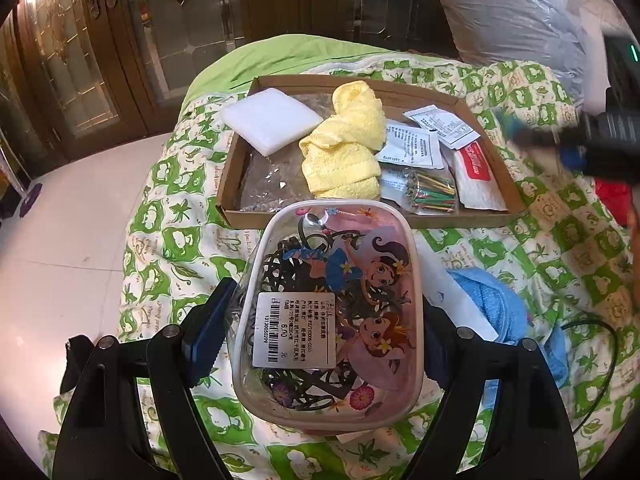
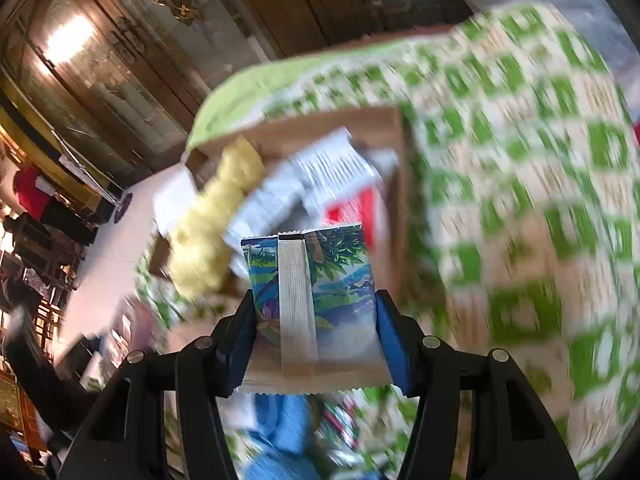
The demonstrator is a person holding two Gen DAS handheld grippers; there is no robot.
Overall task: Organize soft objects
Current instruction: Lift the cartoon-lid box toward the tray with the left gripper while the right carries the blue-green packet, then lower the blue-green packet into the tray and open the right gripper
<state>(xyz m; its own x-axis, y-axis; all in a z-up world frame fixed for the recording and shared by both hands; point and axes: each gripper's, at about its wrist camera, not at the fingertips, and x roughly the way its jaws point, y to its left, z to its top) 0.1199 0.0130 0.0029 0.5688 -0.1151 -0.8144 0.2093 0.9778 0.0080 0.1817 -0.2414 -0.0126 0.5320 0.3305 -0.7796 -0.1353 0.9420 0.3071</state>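
My left tool [image 1: 328, 320] is clamped on a clear pouch [image 1: 330, 312] printed with cartoon girls and holding dark hair ties, above the green-and-white quilt [image 1: 160, 216] on the bed, just in front of the cardboard tray [image 1: 236, 152]. The tray holds a yellow towel [image 1: 344, 140], a white pad [image 1: 270, 118], white sachets [image 1: 416, 146] and a bag of coloured sticks [image 1: 432, 194]. My right tool [image 2: 316, 320], jaws half open, grips a blue leaf-printed packet [image 2: 320, 280] above the tray's near edge. A blue cloth [image 1: 500, 308] lies beside the pouch.
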